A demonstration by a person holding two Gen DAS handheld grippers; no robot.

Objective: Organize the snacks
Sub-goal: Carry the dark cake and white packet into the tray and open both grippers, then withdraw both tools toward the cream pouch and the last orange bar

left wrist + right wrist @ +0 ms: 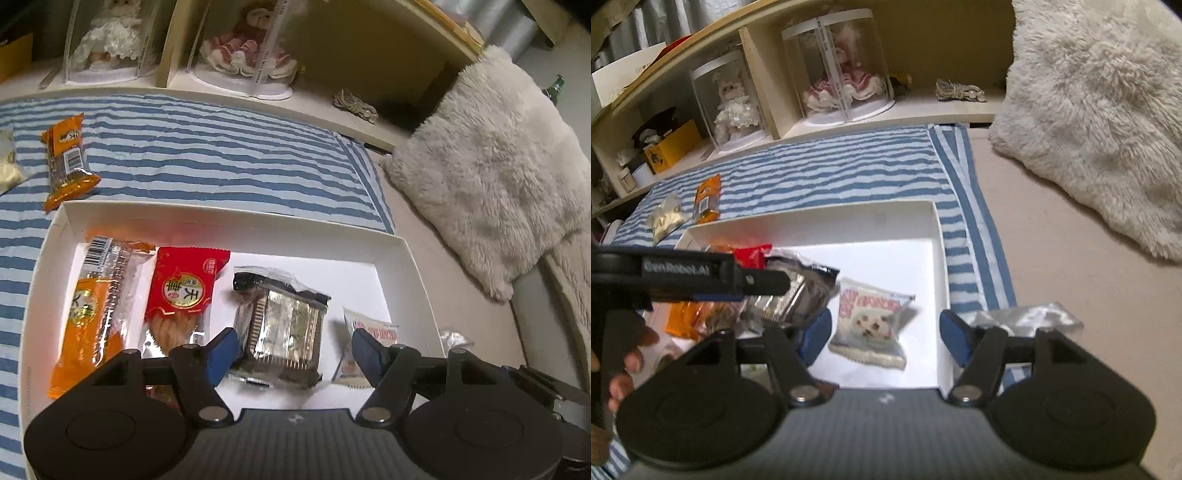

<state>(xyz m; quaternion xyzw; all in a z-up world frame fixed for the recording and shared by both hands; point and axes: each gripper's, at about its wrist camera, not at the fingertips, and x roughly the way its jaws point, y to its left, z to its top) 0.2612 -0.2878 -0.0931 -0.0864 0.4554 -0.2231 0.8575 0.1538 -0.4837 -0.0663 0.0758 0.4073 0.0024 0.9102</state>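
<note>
A white box (pixel 236 221) on the striped cloth holds an orange packet (pixel 92 314), a red packet (pixel 181 291), a dark foil packet (pixel 284 328) and a white cookie packet (pixel 365 339). My left gripper (pixel 295 350) hangs open over the dark foil packet, its blue pads clear of the wrapper. My right gripper (pixel 886 339) is open around the cookie packet (pixel 871 325), which lies flat in the box with gaps on both sides. The left gripper (pixel 768 286) crosses the right wrist view, held by a hand (pixel 628 354). Another orange packet (pixel 66 158) lies outside the box.
A pale gold packet (pixel 666 218) lies beside the loose orange one. A silver packet (pixel 1030 317) sits just right of the box. A fluffy cream cushion (pixel 491 177) fills the right side. Behind the cloth runs a shelf with dolls in clear cases (pixel 243 48).
</note>
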